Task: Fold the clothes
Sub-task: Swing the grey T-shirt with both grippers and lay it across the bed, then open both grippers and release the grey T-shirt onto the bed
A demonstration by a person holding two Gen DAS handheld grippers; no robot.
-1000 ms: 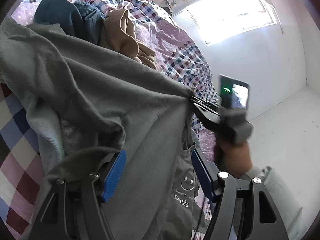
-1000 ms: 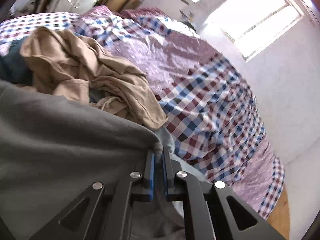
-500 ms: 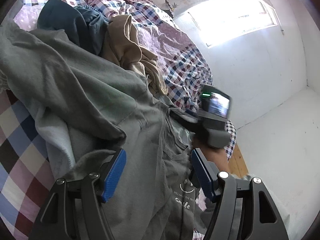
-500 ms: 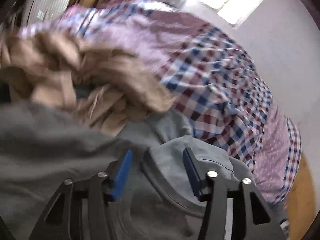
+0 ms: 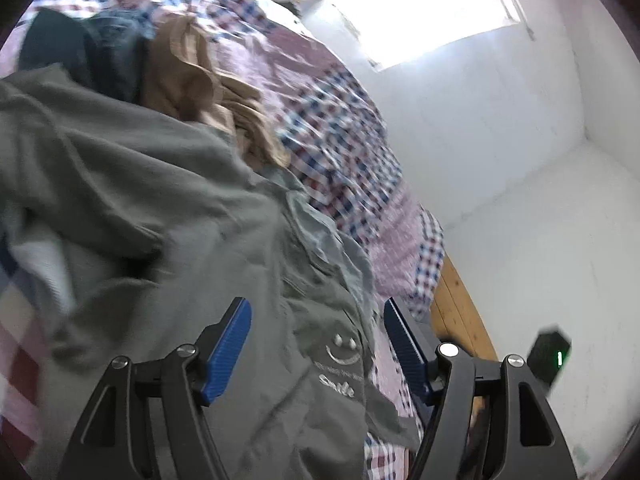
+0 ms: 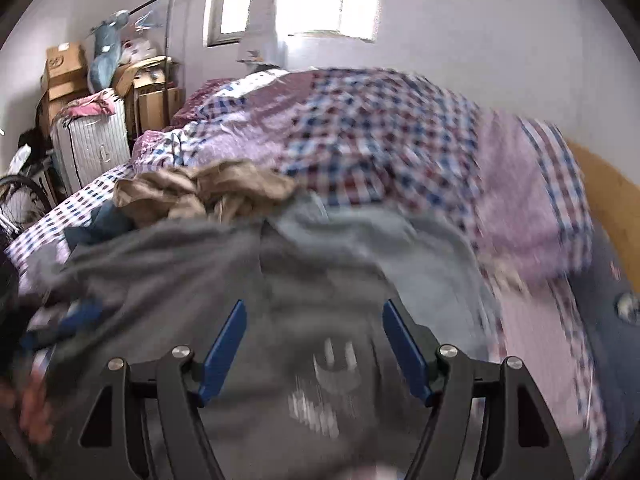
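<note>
A grey sweatshirt [image 5: 168,208] with a white smiley print [image 5: 340,348] lies crumpled on the checked bed cover [image 5: 344,140]. My left gripper [image 5: 318,344] hovers over it, open, its blue pads apart and pressing nothing. In the right wrist view the same sweatshirt [image 6: 248,280] spreads below my right gripper [image 6: 314,348], whose jaws are opening, with only blurred cloth beneath them and nothing pinched. The right gripper's body [image 5: 548,354] shows at the lower right of the left wrist view.
A tan garment [image 6: 208,192] and a dark blue one [image 5: 84,52] lie heaped behind the sweatshirt. A wooden bed edge [image 5: 460,312] borders the cover. A suitcase [image 6: 90,144], cardboard boxes [image 6: 66,68] and a bicycle wheel [image 6: 20,204] stand at the far left.
My right gripper let go of the sweatshirt's edge, opened and swung away to the right, rolling level. The lifted cloth dropped onto the bed. My left gripper stayed open over the garment.
</note>
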